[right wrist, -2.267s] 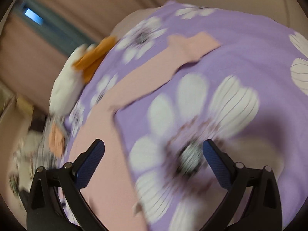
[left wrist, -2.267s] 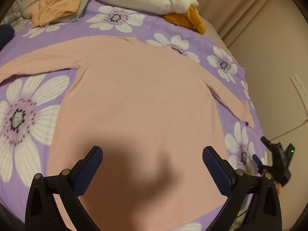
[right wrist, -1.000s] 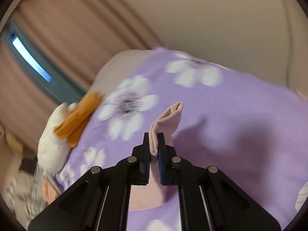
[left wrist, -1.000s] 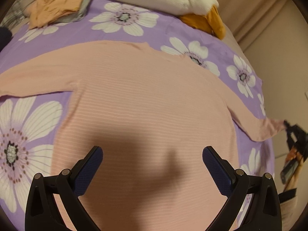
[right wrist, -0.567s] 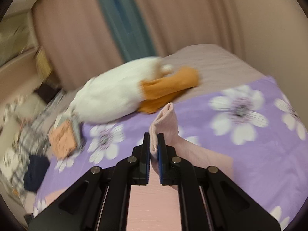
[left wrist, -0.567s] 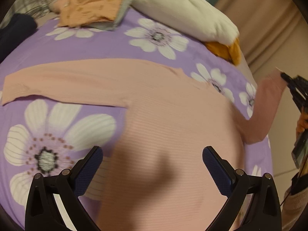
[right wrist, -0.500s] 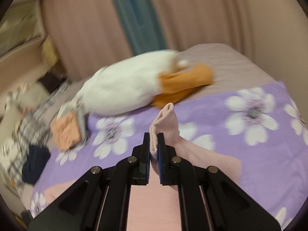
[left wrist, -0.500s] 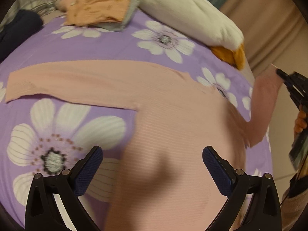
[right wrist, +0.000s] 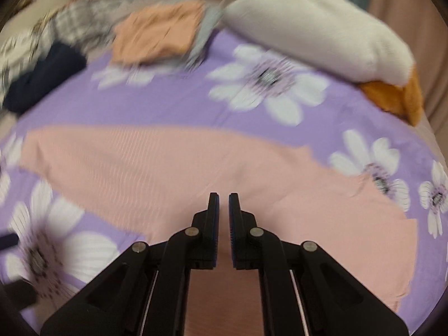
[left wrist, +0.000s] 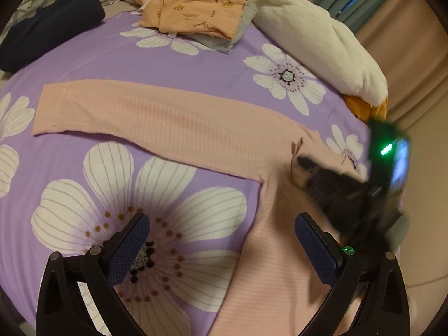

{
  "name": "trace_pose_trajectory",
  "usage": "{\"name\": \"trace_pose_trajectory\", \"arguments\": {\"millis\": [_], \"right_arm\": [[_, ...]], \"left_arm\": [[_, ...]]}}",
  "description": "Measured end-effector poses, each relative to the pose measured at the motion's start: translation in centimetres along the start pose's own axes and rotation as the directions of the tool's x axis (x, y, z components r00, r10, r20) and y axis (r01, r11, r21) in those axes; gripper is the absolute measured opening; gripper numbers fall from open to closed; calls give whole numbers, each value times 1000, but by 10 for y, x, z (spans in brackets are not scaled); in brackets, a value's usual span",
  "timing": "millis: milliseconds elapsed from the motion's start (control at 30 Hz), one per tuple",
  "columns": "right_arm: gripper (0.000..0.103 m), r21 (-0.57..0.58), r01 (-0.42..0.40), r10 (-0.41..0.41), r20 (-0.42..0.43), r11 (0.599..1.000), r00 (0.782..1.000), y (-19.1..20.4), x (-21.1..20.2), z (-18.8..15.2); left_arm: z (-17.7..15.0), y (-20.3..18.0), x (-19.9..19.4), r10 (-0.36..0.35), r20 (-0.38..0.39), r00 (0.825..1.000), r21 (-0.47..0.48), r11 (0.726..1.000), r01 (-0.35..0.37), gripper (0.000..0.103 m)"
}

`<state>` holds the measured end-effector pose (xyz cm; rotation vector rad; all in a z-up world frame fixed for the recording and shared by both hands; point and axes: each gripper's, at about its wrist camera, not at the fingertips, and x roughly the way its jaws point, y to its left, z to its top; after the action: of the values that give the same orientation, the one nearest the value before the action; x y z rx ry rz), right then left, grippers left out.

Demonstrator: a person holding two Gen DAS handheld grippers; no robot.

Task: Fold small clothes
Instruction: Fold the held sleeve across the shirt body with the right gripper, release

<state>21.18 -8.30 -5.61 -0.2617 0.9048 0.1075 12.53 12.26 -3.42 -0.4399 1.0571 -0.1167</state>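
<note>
A pink long-sleeved top point(left wrist: 173, 123) lies flat on the purple flowered bedspread point(left wrist: 173, 64). Its left sleeve stretches out to the left. Its right sleeve is folded in over the body, the cuff point(left wrist: 298, 155) lying near the collar. My left gripper point(left wrist: 221, 249) is open and empty above the top's left side. My right gripper point(right wrist: 223, 224) hovers over the top point(right wrist: 156, 173), its jaws a narrow gap apart and holding nothing; it also shows, blurred, in the left wrist view point(left wrist: 305, 165) beside the folded cuff.
Folded orange and grey clothes point(left wrist: 196, 8) lie at the far side. A dark navy garment point(left wrist: 47, 25) is at the far left. A white plush toy with an orange beak point(left wrist: 322, 44) lies far right, by curtains.
My right gripper carried the right sleeve's cuff across over the top's body, then let it go and its jaws parted slightly. My left gripper swung left, staying open.
</note>
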Motion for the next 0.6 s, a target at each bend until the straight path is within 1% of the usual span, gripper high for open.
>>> {"name": "trace_pose_trajectory", "arguments": {"millis": [33, 67, 100, 133, 200, 267, 333, 400, 500, 567, 600], "right_arm": [[12, -23, -22, 21, -27, 999, 999, 7, 9, -6], [22, -35, -40, 38, -56, 999, 998, 14, 14, -8], [24, -35, -62, 59, -74, 997, 995, 18, 17, -10], [26, -24, -93, 91, -76, 995, 993, 18, 16, -12], [34, 19, -173, 173, -48, 985, 984, 4, 4, -16], [53, 104, -242, 243, 10, 965, 970, -23, -14, -24], [56, 207, -288, 279, 72, 935, 958, -60, -32, -38], [56, 297, -272, 256, 93, 915, 962, -99, -42, -54], [57, 421, -203, 176, 103, 884, 979, -157, -52, -84], [54, 470, -182, 144, 115, 864, 983, -180, -58, -102], [53, 510, -171, 128, 118, 843, 985, -195, -59, -113]], "left_arm": [[1, 1, 0, -5, 3, 1000, -2, 1000, 5, 102], [3, 1, 1, -9, 6, 1000, -7, 1000, 9, 102], [6, -1, 3, -14, 8, 1000, -8, 1000, 14, 102], [7, 0, 3, -22, 11, 1000, -5, 1000, 22, 102], [12, -5, 5, -42, 6, 999, 13, 999, 42, 102], [17, -10, 9, -79, 1, 997, 33, 996, 79, 102], [23, -21, 17, -117, -16, 993, 53, 992, 118, 102], [28, -36, 28, -166, -39, 985, 72, 983, 168, 102], [34, -62, 46, -259, -79, 963, 102, 958, 266, 102], [39, -79, 58, -323, -112, 940, 104, 937, 335, 102], [42, -91, 68, -369, -133, 920, 99, 919, 382, 102]]}}
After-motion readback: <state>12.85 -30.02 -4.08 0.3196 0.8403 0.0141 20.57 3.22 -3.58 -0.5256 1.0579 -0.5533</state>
